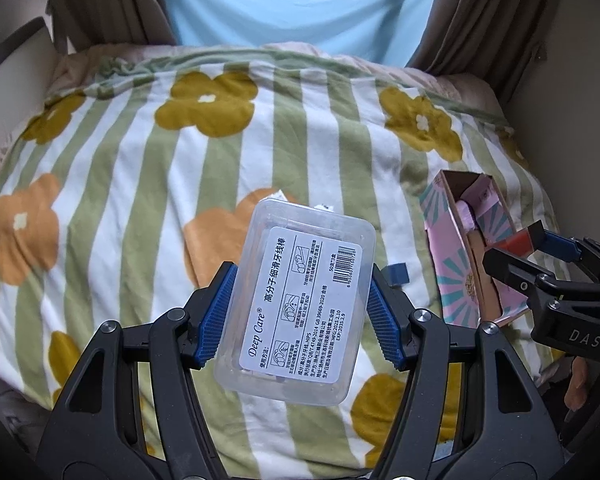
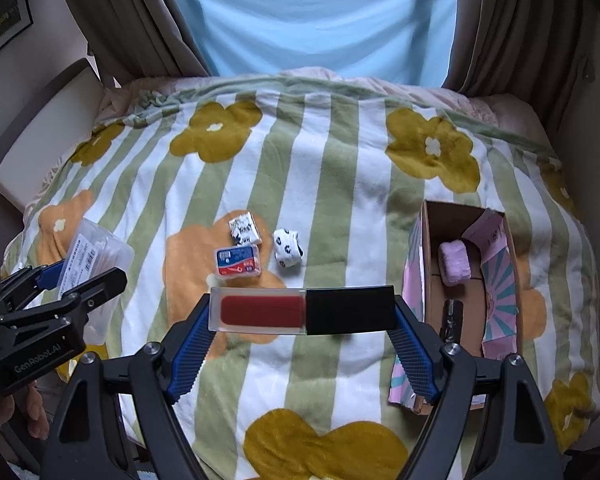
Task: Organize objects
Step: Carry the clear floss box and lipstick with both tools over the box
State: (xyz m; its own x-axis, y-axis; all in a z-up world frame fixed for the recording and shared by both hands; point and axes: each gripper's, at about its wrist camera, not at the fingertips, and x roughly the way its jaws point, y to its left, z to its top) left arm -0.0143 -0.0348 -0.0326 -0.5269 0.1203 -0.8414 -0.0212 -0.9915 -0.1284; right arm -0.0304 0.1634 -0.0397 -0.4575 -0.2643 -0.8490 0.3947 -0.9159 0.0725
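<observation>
Your left gripper (image 1: 302, 308) is clamped across the short sides of a clear floss box (image 1: 296, 312), both blue pads pressing its walls, and the box hangs above the quilt (image 1: 140, 184). Your right gripper (image 2: 302, 312) is clamped end to end on a lip gloss (image 2: 302, 310), one pad on the clear red end, the other on the black cap, also held off the quilt.

The box looks light, stiff and slick. Its thin walls may flex, so I'd judge that a hard squeeze could bow it or pop the lid, while a light one could let it slide down the pads. You have it near its lower half, tilted, so the upper end overhangs the fingers; keep the wrist calm.

The gloss is small, rigid and glossy, and the clear part may be fragile. Gripped by its ends it could pivot or shoot out if the pads go off axis. A hold across the middle would probably be steadier, but this one serves for a short carry.

The carton (image 2: 496, 216) lies open to your right on the quilt, with a pink roll (image 2: 454, 262) and a dark item inside. On the quilt between are a red case (image 2: 238, 261), a printed packet (image 2: 244, 227) and a spotted sock (image 2: 287, 247), all light and easy to pinch
</observation>
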